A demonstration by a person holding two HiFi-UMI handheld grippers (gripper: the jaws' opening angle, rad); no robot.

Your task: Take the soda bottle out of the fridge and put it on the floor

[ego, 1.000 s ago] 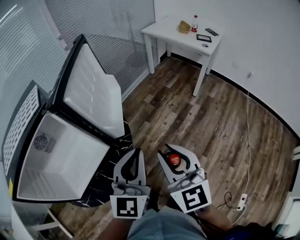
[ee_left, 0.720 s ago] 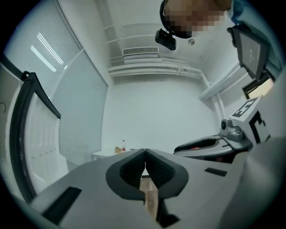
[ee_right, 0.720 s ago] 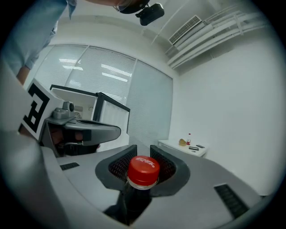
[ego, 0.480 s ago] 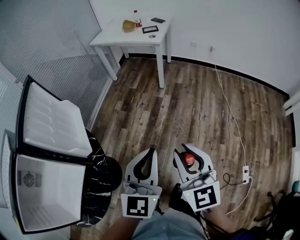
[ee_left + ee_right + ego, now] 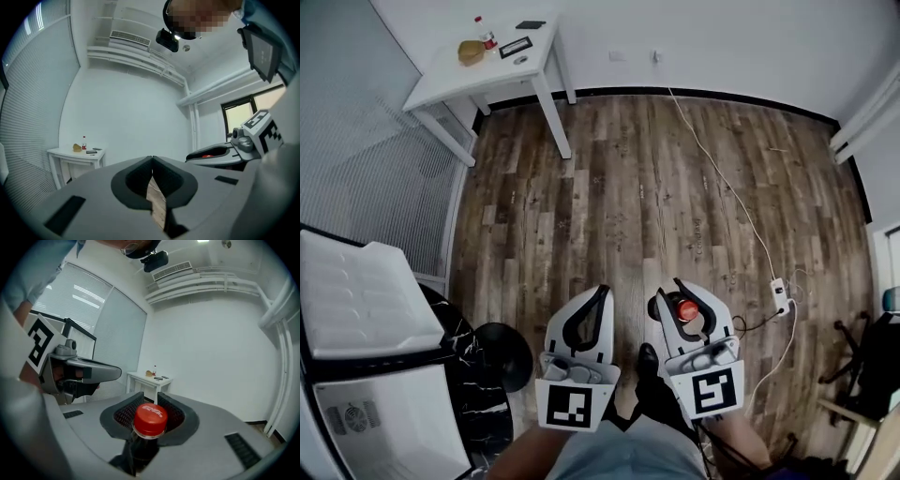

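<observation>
The soda bottle [image 5: 686,308], dark with a red cap [image 5: 150,418], hangs by its neck between the jaws of my right gripper [image 5: 673,292], which is shut on it. In the right gripper view the black pads close on the neck just below the cap, and the dark body drops out of sight under the gripper [image 5: 151,397]. My left gripper [image 5: 602,291] is beside it on the left, shut with nothing in it; its pads [image 5: 152,158] meet. Both are held above the wooden floor [image 5: 656,187]. The white fridge [image 5: 384,422] stands open at the bottom left, its lid [image 5: 356,300] raised.
A white table [image 5: 478,66] with a small bottle and a few small items stands in the far left corner. A white cable [image 5: 712,169] runs across the floor to a power strip [image 5: 779,295] on the right. A black stool [image 5: 502,352] stands by the fridge.
The view has swung away from the fridge, which slid from the left middle to the bottom left corner. Both grippers turned with it toward the open floor, the bottle still in the right one.
</observation>
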